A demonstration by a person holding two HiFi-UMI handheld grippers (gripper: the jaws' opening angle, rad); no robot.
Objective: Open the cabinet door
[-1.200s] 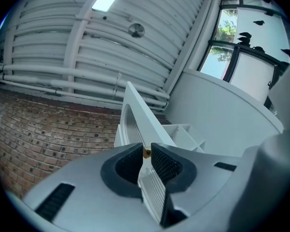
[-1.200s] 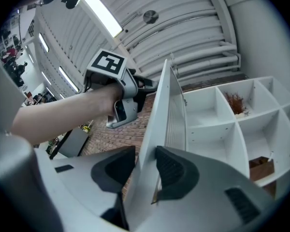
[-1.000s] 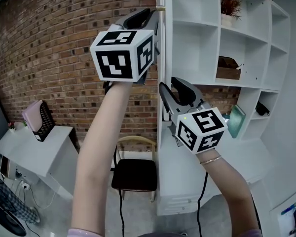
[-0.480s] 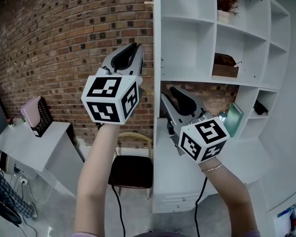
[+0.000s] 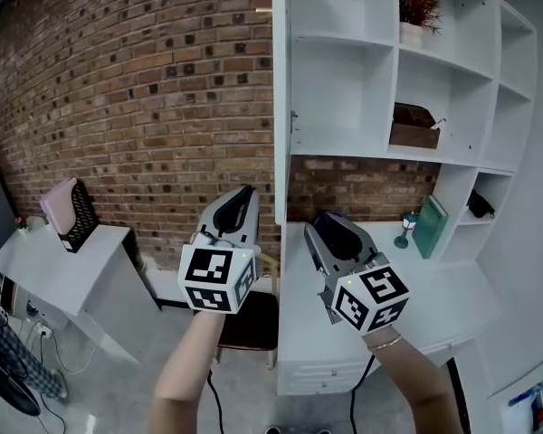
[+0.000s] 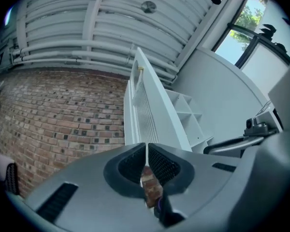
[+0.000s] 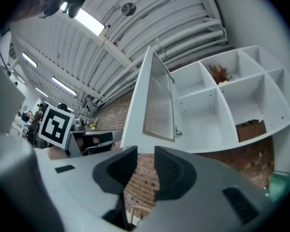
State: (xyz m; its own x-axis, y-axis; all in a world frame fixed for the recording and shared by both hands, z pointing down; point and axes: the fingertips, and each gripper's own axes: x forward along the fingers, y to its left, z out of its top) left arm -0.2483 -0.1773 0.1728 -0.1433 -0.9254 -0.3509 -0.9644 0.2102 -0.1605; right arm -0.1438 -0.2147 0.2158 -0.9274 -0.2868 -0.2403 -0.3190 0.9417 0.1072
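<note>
The white cabinet door (image 5: 280,107) stands swung open, edge-on to me, with a small gold knob (image 5: 264,10) near its top. The open white shelf unit (image 5: 344,143) lies behind it. My left gripper (image 5: 240,193) hangs below and left of the door's lower corner, touching nothing. Its jaws have just been closing and stand nearly together with nothing between them (image 6: 146,146). My right gripper (image 5: 324,221) is just right of the door's bottom edge, below the shelf. Its jaws have also been closing, but a clear empty gap remains (image 7: 146,154). The door (image 7: 157,105) rises above both.
A brick wall (image 5: 136,107) fills the left. A white desk (image 5: 63,269) with a pink and black item (image 5: 68,217) stands at far left, a chair (image 5: 249,322) below the grippers. The shelves hold a potted plant (image 5: 419,7), a wooden box (image 5: 414,127) and a green book (image 5: 433,226).
Both grippers have dropped from beside the door's edge to below its bottom corner, the left one much further. The door stays open.
</note>
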